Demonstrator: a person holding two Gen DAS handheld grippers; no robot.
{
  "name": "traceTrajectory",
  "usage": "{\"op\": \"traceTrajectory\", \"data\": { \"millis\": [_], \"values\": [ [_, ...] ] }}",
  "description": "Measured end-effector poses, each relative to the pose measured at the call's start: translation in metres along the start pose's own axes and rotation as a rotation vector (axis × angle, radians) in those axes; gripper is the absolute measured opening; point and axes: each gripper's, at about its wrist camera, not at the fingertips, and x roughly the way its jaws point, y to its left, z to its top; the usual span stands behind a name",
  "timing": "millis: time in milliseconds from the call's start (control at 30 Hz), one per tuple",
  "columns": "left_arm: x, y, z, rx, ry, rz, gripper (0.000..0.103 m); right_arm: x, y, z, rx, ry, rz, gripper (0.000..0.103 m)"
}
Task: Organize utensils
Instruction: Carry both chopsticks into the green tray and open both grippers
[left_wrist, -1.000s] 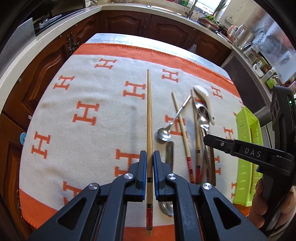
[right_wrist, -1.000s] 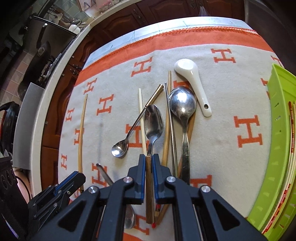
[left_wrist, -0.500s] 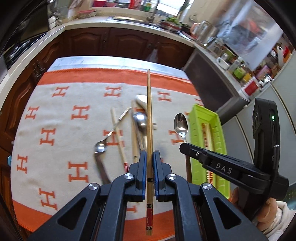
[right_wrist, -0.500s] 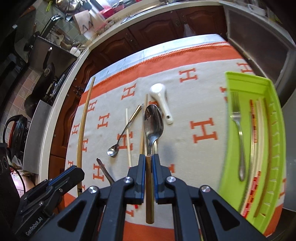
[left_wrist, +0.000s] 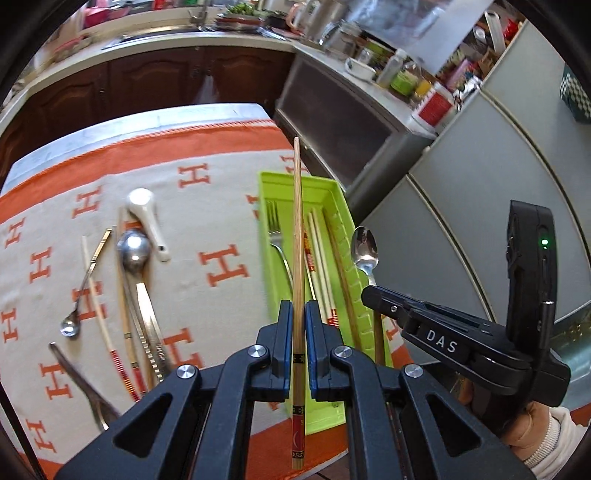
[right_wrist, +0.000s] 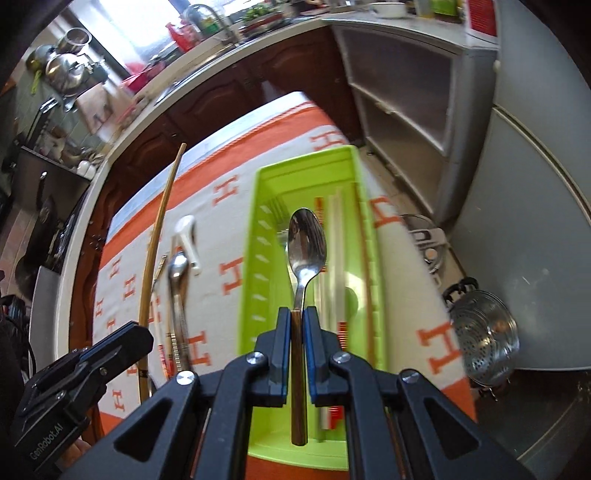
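The left gripper (left_wrist: 298, 341) has its jaws closed on a long bamboo chopstick (left_wrist: 297, 236), gripped near its red-painted end, with the thin tip pointing out over the green tray (left_wrist: 341, 206) that sits at the right edge of the surface. The right gripper (right_wrist: 298, 345) has its jaws closed on a steel spoon (right_wrist: 306, 243) by its brown handle, the bowl hanging over the middle of the same tray.

The step in hand looks like dropping both pieces into the tray. To do it well, each piece should run lengthwise along the tray before it is let go. The chopstick belongs beside the other chopsticks (left_wrist: 320, 254) already lying along the tray's right side, red ends together. The spoon would sit best near the fork (left_wrist: 275, 236) on the tray's left side. It helps to lower each piece until it nearly rests on the tray floor, then part the jaws, so nothing bounces over the low wall. The two grippers are near one another, so placing one piece at a time would avoid a knock.

More spoons and chopsticks lie on the blanket (left_wrist: 221, 206) toward the left edge of the surface, among them a white soup spoon (left_wrist: 146, 218).

Readable writing: "DAS" on the right gripper's body in the left view, "GenRobot.AI" on the left gripper's body in the right view, and orange "H" letters across the blanket.
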Motion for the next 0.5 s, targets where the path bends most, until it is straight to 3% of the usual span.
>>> {"op": "traceTrajectory", "data": {
  "millis": [300, 433, 500],
  "values": [
    [0.047, -0.025, 0.006, 0.061, 0.081, 0.033, 0.005, 0.009, -0.023, -0.002, 0.029, 0.025, -0.040, 0.007],
    [0.052, -0.031, 0.005, 0.090, 0.096, 0.049, 0.020, 0.016, -0.022, -0.004, 0.019, 0.047, -0.041, 0.007],
    [0.050, -0.030, 0.005, 0.090, 0.092, 0.058, 0.020, 0.019, -0.020, -0.004, 0.015, 0.057, -0.040, 0.007]
  ]
}}
